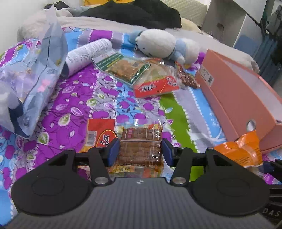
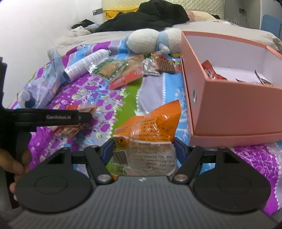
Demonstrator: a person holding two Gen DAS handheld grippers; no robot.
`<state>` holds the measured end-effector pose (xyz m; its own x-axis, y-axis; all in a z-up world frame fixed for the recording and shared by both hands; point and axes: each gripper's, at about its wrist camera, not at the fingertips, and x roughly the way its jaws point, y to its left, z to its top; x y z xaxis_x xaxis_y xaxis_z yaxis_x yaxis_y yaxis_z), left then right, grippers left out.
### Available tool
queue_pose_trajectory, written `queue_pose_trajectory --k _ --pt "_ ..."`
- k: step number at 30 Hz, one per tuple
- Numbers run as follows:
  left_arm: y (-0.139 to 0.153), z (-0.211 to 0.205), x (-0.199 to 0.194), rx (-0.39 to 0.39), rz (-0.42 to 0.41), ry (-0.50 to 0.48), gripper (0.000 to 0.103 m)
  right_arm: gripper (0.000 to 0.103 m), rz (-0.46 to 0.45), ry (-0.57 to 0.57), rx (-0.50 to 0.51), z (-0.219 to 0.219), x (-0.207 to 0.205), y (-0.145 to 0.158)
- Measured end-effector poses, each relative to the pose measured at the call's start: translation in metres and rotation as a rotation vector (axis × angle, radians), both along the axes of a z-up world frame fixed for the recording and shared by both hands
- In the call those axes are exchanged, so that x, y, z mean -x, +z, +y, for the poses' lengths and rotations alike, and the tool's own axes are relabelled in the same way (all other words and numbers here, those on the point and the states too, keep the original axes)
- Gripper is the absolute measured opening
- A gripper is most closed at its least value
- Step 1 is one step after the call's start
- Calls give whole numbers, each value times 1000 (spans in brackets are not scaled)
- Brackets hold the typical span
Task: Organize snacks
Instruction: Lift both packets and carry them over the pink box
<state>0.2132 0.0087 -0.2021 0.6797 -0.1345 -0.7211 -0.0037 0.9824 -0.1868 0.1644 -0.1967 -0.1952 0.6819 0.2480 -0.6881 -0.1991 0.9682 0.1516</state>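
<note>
Your left claw [image 1: 140,152] is clamped on a clear pack of brown snack strips [image 1: 141,146]; both blue pads [image 1: 112,151] press its sides. A red snack pack [image 1: 100,133] lies on the bed quilt [image 1: 74,98] just left of it, partly under it.

Your right claw [image 2: 143,151] grips an orange snack bag [image 2: 149,130] by its clear lower half, orange top pointing away from you. From the left wrist view the same bag [image 1: 239,149] sits at the right, beside the near corner of the pink box [image 1: 234,98].

The pink box [image 2: 229,105] is open on the quilt [image 2: 155,88], to the right of the orange bag. Inside it: a red packet [image 2: 211,72] against the left wall and a dark-printed wrapper [image 2: 262,79] near the front wall.

More snacks sit on the quilt further back, left of the box:
- green-edged pack [image 1: 121,67], overlapping
- red-bottomed pack [image 1: 155,82]
- small dark red pack [image 1: 186,77], right next to the box

Other stuff on the bed: white tube [image 1: 88,54], pale blue plastic bag [image 1: 35,79] standing at left, white-and-blue plush toy [image 1: 167,45], black clothing [image 1: 134,12] at the back. Your hand [image 2: 12,162] shows at the left edge of the right wrist view.
</note>
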Motion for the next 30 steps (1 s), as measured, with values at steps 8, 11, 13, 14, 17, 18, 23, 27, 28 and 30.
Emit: queue_pose_trajectory --k 8,11,13,14,17,18,23,27,28,30 --pt "41 -5 3 35 -55 -14 58 72 -48 9 -24 2 -6 29" --pt "61 -10 3 36 -87 -26 58 72 -74 8 -35 0 -9 45" --pt "76 -13 2 40 -112 -33 58 72 -94 4 -43 -1 -11 56" --pt "84 -15 2 44 -124 -38 58 72 -106 4 -43 -2 -12 62" --pt "108 -23 -1 35 -169 -57 58 72 -145 -3 -39 -6 -17 80" --pt "115 -26 -2 34 -184 -62 58 72 -159 -7 -37 -8 -19 86" --pt "150 -43 -11 49 -249 -96 58 72 -234 -37 -33 -25 -30 118" --pt "173 -61 -19 69 -290 -127 58 72 -282 -74 -15 -43 -38 138" --pt "178 -66 -21 77 -299 -134 58 72 -293 -83 -13 -48 -40 143" --pt "187 -78 -26 90 -315 -153 58 72 -314 -98 3 -58 -44 152"
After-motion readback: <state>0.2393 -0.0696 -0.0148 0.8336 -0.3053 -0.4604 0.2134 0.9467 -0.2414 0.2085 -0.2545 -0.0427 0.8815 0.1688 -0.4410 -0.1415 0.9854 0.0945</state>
